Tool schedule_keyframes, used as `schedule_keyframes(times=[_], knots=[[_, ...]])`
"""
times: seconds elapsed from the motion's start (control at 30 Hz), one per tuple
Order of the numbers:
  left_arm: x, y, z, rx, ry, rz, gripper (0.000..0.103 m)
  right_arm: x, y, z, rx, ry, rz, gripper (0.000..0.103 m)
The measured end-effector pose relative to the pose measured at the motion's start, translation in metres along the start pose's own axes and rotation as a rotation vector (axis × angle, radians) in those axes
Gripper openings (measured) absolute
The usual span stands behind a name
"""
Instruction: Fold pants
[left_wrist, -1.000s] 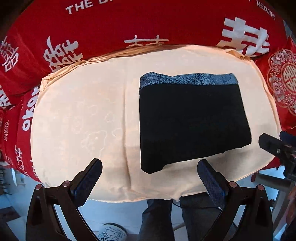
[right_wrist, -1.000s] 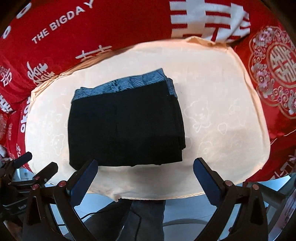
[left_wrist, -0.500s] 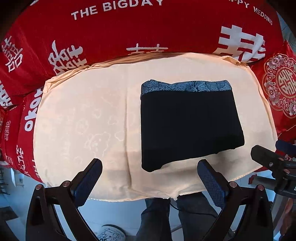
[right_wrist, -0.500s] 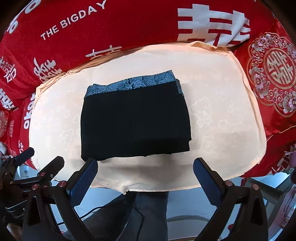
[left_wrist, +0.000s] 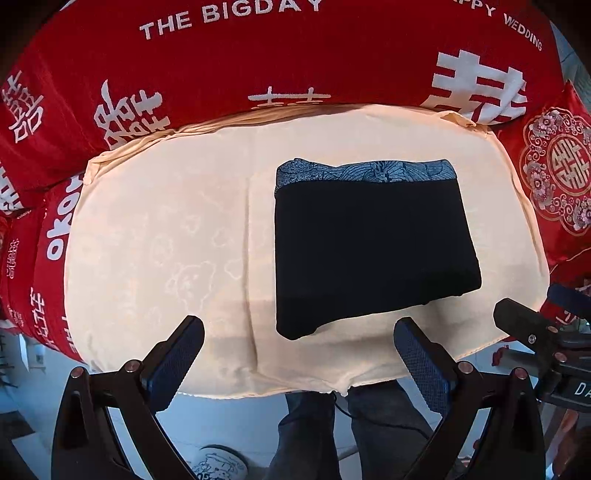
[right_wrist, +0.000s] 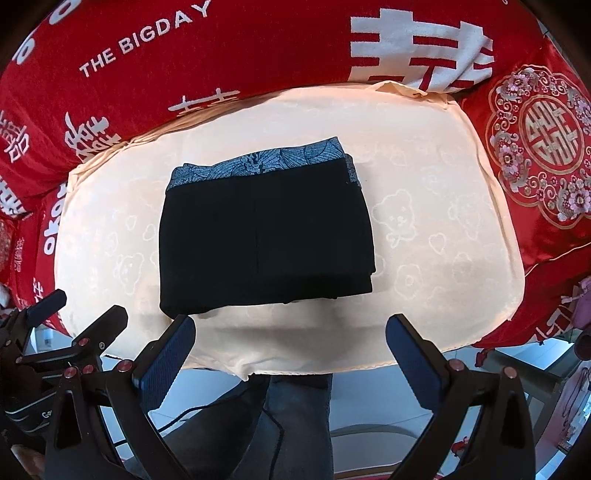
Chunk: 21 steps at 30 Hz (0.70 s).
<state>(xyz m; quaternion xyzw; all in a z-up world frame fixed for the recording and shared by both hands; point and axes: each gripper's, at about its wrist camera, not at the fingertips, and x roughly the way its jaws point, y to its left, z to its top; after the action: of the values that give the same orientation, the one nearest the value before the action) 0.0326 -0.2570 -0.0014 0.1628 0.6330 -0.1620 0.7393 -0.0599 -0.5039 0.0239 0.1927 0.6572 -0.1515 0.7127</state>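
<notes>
The black pants (left_wrist: 373, 247) (right_wrist: 264, 240) lie folded into a compact rectangle on the cream cushion (left_wrist: 166, 236) (right_wrist: 436, 229), with a blue patterned waistband along the far edge. My left gripper (left_wrist: 299, 354) hangs open over the cushion's near edge, short of the pants and holding nothing. My right gripper (right_wrist: 290, 349) is likewise open and empty, just in front of the pants' near edge. Each gripper shows at the side of the other's view.
A red cloth with white lettering (left_wrist: 258, 55) (right_wrist: 221, 51) surrounds the cushion at the back and sides. A red embroidered pillow (right_wrist: 543, 144) sits at the right. A person's dark trousered legs (left_wrist: 332, 424) stand below the cushion's front edge, over a pale floor.
Both grippers have drawn back and up from the cushion, so the folded pants look smaller and farther away. The pants have not moved.
</notes>
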Motion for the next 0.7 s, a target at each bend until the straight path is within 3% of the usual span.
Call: schedule_keyframes(times=[0.7], knots=[[-0.0042, -0.003, 0.0007, 0.012, -0.001, -0.017, 0.103, -0.005, 0.0009, 0.004, -0.012, -0.003, -0.02, 0.103]])
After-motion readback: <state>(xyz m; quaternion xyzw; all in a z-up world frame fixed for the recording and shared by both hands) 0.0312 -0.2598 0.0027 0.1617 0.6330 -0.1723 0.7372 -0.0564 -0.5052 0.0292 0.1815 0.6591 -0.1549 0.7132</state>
